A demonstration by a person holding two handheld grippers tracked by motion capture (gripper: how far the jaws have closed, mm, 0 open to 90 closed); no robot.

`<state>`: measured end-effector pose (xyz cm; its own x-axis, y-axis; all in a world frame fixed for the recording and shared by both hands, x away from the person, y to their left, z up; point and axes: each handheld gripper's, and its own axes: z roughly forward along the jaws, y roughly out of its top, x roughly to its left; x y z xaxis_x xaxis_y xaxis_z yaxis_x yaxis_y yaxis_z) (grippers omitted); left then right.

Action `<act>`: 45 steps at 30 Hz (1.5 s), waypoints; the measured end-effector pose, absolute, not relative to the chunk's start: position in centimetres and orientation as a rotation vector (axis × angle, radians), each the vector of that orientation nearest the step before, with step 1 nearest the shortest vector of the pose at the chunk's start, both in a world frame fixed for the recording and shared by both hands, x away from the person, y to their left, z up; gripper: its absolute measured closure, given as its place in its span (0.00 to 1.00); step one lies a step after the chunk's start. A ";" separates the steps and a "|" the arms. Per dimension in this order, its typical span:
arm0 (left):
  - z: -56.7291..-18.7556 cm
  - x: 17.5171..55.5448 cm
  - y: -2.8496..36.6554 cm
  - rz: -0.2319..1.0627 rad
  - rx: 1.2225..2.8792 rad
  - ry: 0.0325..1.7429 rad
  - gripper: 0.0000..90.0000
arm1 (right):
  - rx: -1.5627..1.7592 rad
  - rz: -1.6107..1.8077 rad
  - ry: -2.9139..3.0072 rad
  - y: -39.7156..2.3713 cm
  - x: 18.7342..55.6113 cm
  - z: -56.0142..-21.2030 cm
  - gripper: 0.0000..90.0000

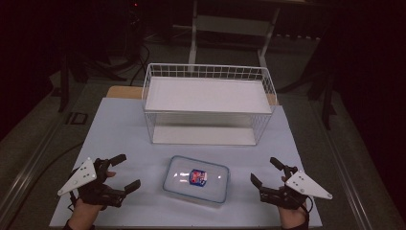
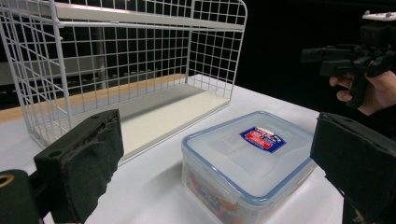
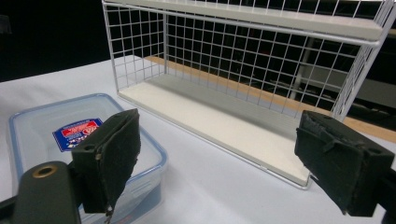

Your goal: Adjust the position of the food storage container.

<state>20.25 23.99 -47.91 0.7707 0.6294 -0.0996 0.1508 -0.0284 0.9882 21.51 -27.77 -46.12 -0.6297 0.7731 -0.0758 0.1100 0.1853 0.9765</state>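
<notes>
Looking down in the high view, a pale table [image 1: 119, 129] fills the middle of the frame. A white wire rack [image 1: 208, 103] stands at upper centre, with a solid shelf on top and another at its base. Below it, at lower centre, a clear lidded box [image 1: 196, 179] with a blue-rimmed lid and a red and blue label lies flat on the table. At lower left the left gripper [image 1: 125, 172] is held in a hand, its jaws spread wide and empty, pointing toward the box but well apart from it. At lower right the right gripper [image 1: 267, 171] is held likewise, jaws wide apart, empty, clear of the box.

In the left gripper view, the two black jaws rise at the lower left and lower right edges, far apart, touching nothing. The box [image 2: 247, 158] sits between them at lower centre, farther off on the table. The rack [image 2: 126, 70] takes up the upper left. At upper right the right gripper [image 2: 327, 56] shows in a hand [image 2: 373, 91] against a dark background.

In the right gripper view, the jaws again stand wide and hold nothing. The box [image 3: 51, 135] lies at lower left, partly behind the left-hand jaw. The rack [image 3: 252, 74] spans the upper centre and right, its base shelf resting on the table.
</notes>
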 end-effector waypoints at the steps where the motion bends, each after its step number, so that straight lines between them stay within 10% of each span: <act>1: -47.9 20.3 24.0 0.437 1.585 0.647 0.03 | 0.831 1.487 1.888 -27.8 21.4 -46.0 0.16; 29: -47.9 20.1 24.0 0.434 1.584 0.627 0.03 | 0.753 1.570 2.174 -21.2 20.8 -42.2 0.13; 45: -47.9 20.2 24.0 0.443 1.588 0.627 0.03 | 0.661 1.452 2.569 -16.6 19.2 -48.0 0.87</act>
<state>20.16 24.01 -47.92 0.7740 0.6282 -0.0793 0.1353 -0.0417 0.9899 19.23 -16.59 -48.01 -0.8980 0.4262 0.1097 0.3139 0.4455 0.8385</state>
